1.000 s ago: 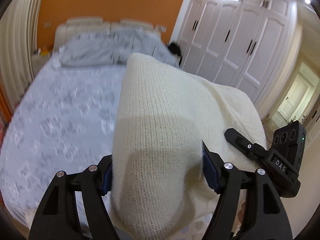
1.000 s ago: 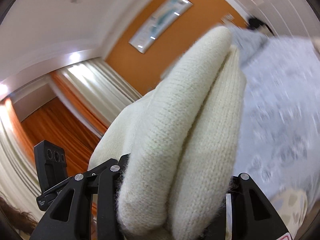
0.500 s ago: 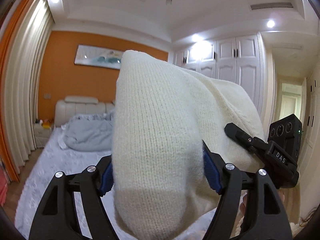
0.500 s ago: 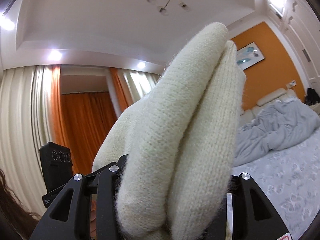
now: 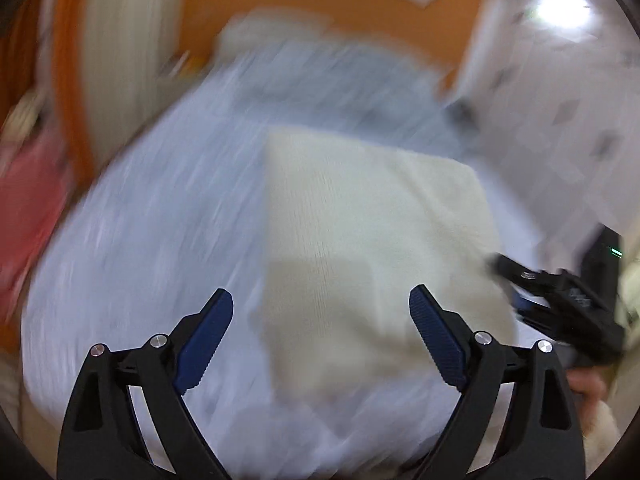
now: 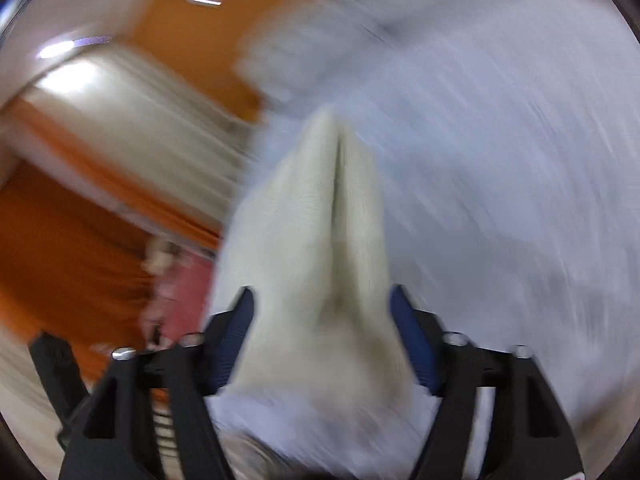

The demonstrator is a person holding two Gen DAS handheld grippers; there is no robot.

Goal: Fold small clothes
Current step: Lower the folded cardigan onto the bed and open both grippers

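A folded cream knitted garment (image 5: 372,240) lies on the pale blue bed (image 5: 160,240). My left gripper (image 5: 320,320) is open, its blue pads wide apart just short of the garment's near edge, holding nothing. In the right wrist view the same garment (image 6: 320,232) shows edge-on as two folded layers running between the blue pads of my right gripper (image 6: 322,320). The pads stand a little off the cloth on both sides, so the jaws are open. The right gripper also shows at the right edge of the left wrist view (image 5: 560,300). Both views are motion-blurred.
Orange wall (image 5: 320,8) and a headboard with a grey duvet (image 5: 320,64) lie at the far end of the bed. White wardrobes (image 5: 560,100) stand to the right. Orange curtains (image 6: 72,240) and something pink (image 5: 28,208) are at the left.
Both grippers swung down from holding the garment raised toward the ceiling. The garment now lies on the bed and both sets of jaws have opened off it.
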